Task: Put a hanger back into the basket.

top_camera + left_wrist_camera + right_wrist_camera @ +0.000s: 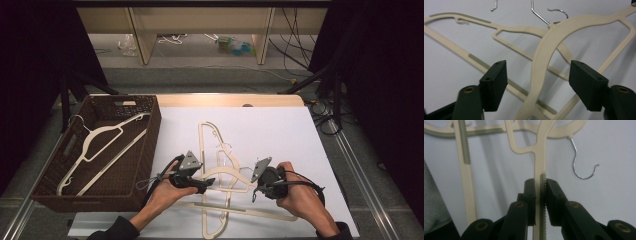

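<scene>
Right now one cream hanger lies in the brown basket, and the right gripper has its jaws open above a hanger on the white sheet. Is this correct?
Not quite. The right gripper is not open: the right gripper view shows its jaws shut on the hanger's arm. One cream hanger does lie in the brown basket.

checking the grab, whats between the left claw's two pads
An arm of the cream hanger, unpinched, with gaps on both sides of it, seen in the left gripper view; the left claw stands open.

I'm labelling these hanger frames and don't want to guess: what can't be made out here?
- Left gripper, high view: the jaws' gap is too small and dark to read.
- Held hanger, right gripper view: its lower end is cut off between the jaws.
- Items on the far floor, high view: too small to identify.
</scene>
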Action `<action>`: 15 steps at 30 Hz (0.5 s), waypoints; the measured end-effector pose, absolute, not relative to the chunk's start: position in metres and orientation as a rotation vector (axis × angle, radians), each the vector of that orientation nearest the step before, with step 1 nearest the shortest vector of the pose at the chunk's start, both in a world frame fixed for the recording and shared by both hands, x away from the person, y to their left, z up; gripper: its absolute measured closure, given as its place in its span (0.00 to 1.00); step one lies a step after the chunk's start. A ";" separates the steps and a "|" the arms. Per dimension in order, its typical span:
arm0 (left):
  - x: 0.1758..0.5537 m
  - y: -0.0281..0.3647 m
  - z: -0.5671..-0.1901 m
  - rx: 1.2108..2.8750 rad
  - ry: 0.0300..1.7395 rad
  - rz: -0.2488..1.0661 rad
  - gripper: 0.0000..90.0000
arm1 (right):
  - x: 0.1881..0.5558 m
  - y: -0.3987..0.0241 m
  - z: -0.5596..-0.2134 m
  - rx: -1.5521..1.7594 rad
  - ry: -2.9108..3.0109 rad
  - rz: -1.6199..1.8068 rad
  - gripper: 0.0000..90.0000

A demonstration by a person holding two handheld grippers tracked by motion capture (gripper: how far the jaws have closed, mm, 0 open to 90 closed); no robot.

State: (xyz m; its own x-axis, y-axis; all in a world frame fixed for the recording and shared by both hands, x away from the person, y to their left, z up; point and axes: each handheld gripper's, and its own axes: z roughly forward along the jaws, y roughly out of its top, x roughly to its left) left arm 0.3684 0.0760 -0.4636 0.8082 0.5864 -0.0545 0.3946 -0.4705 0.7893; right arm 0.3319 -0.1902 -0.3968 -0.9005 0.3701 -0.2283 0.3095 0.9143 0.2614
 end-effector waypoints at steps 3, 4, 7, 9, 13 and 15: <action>0.373 0.065 -0.462 2.138 0.700 0.295 0.40 | 0.328 -0.189 -0.396 0.491 2.804 0.322 0.89; 0.374 0.062 -0.461 2.144 0.686 0.274 0.40 | 0.328 -0.189 -0.396 0.491 2.804 0.322 0.89; 0.380 0.054 -0.460 2.161 0.668 0.233 0.45 | 0.325 -0.188 -0.395 0.475 2.809 0.327 0.89; 0.381 0.053 -0.460 2.163 0.665 0.217 0.46 | 0.325 -0.188 -0.395 0.470 2.805 0.325 0.89; 0.384 0.051 -0.465 2.187 0.647 0.169 0.51 | 0.323 -0.188 -0.393 0.466 2.812 0.338 0.89; 0.385 0.052 -0.466 2.182 0.638 0.147 0.62 | 0.322 -0.187 -0.393 0.455 2.815 0.338 0.89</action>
State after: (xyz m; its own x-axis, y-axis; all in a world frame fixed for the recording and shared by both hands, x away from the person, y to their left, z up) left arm 0.3848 0.0517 -0.4656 0.8638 0.4915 -0.1107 0.3933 -0.5207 0.7577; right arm 0.3222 -0.1871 -0.3931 -0.9143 0.3366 -0.2254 0.2737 0.9235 0.2690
